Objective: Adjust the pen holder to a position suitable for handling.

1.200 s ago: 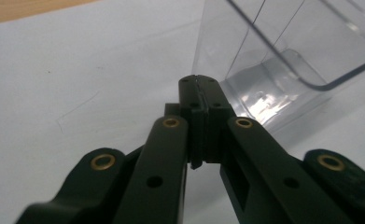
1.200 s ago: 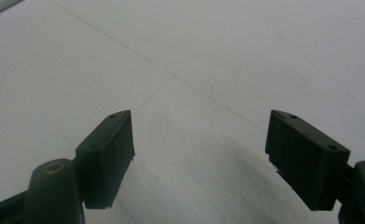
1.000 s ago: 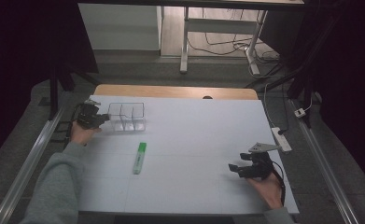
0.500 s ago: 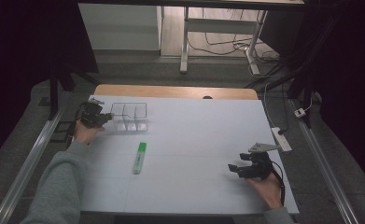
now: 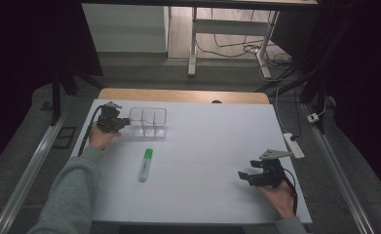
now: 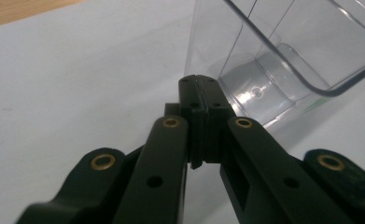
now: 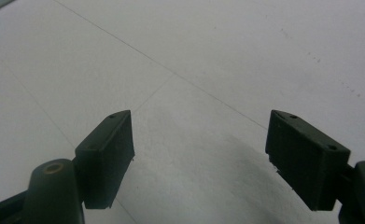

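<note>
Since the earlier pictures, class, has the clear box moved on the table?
Yes. The clear box has slid slightly right, away from the table's left edge, with the shut left gripper against its left wall.

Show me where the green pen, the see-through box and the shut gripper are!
green pen (image 5: 145, 165), high view, middle of its barrel.
see-through box (image 5: 147, 122), high view, its front wall.
left gripper (image 6: 198, 83), left gripper view, tips of its closed jaws.

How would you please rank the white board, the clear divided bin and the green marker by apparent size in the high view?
1. White board, largest by far.
2. Clear divided bin.
3. Green marker, smallest: about as long as the bin is wide, but much thinner.
</note>
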Tool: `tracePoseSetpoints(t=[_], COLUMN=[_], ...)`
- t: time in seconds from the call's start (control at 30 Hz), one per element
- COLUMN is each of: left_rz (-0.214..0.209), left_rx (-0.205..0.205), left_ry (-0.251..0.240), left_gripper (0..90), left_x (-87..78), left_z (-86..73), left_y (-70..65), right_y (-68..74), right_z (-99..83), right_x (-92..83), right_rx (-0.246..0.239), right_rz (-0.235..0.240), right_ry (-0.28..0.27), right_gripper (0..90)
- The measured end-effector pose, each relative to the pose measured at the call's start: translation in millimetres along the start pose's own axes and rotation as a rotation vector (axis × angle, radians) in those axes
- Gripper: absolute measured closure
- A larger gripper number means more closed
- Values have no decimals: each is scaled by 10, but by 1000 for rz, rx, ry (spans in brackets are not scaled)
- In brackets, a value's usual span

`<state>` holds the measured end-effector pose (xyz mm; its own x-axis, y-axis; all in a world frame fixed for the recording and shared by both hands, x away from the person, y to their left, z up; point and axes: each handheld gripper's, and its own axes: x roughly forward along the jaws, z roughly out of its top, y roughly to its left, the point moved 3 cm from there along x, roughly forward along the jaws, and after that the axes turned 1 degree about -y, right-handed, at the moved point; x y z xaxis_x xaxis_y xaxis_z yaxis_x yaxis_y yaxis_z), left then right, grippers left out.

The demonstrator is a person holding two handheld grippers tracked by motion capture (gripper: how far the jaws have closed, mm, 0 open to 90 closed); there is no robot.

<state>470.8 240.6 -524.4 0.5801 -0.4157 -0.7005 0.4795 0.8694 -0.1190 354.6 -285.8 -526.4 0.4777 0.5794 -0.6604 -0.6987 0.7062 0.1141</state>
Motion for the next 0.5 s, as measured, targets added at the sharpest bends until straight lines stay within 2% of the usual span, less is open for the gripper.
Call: tracePoseSetpoints(t=[0.23, 0.5], left_rz=[-28, -64], left_rx=[2, 43], left_ry=[2, 13], left_gripper=[889, 889], left_x=[81, 189], left_z=[68, 161], left_y=[-137, -371], right_y=[2, 1], right_z=[-1, -3], right_x=[1, 5], right_rx=[1, -2], right_rz=[-1, -3], right_ry=[2, 6], right_gripper=[228, 228])
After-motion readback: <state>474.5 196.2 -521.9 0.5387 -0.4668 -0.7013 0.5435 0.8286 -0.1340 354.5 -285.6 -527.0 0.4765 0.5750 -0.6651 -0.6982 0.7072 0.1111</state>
